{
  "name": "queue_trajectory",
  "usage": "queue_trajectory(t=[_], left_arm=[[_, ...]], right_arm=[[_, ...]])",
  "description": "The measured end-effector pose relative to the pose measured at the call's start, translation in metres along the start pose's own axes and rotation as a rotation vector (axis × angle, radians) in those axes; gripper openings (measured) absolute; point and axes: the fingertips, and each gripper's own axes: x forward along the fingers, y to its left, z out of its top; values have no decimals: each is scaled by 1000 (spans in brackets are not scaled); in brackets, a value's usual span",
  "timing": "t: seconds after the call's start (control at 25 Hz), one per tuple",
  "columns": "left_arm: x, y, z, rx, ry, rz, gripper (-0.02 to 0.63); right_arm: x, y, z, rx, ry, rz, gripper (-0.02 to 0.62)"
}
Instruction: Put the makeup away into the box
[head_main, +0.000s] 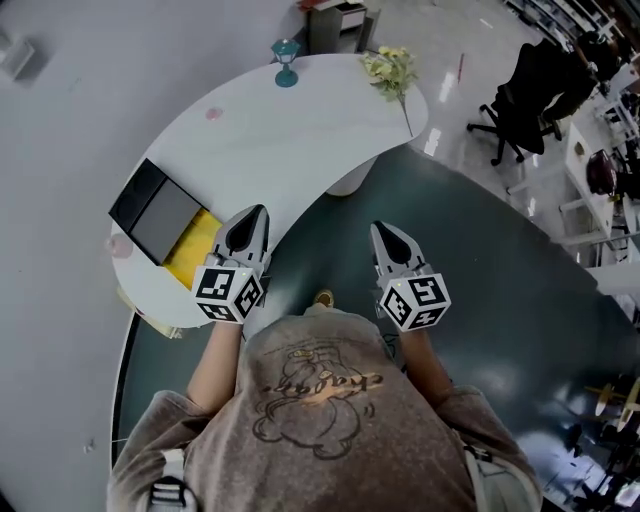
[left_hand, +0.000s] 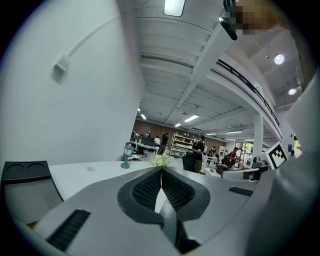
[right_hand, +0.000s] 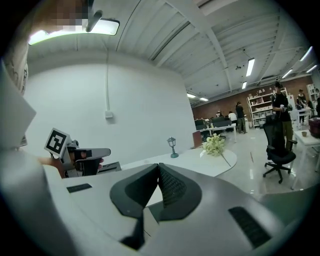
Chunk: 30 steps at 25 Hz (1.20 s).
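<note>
Open office, curved glossy white desk (head_main: 300, 130) | left gripper (head_main: 258, 212) held level over desk's near edge, fingers closed, empty | right gripper (head_main: 380, 228) level alongside, over dark floor (head_main: 480, 300), fingers closed, empty | flat matte dark-grey rectangular box (head_main: 158, 212) at desk's left end, yellow pad (head_main: 195, 248) touching its near side | small pink item (head_main: 213, 113) mid-desk, too small to identify

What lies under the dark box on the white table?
A yellow flat thing shows beside the dark box, at its near edge, on the white table. Whether it reaches beneath is covered by the box.
</note>
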Motion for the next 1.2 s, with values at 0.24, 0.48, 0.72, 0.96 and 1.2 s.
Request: queue_trajectory(t=[0.24, 0.48, 0.72, 0.96, 1.2], left_arm=[[29, 13, 4, -5, -6, 81, 23], [39, 20, 6, 5, -11, 145, 23], [39, 38, 9, 12, -22, 202, 23], [37, 54, 9, 13, -25, 235, 23], [40, 76, 20, 20, -34, 265, 22]], right_arm=[[40, -24, 8, -16, 30, 83, 2], [64, -33, 8, -24, 57, 152, 2], [89, -22, 7, -37, 74, 223, 2], [110, -10, 4, -43, 77, 268, 2], [140, -3, 8, -49, 82, 296, 2]])
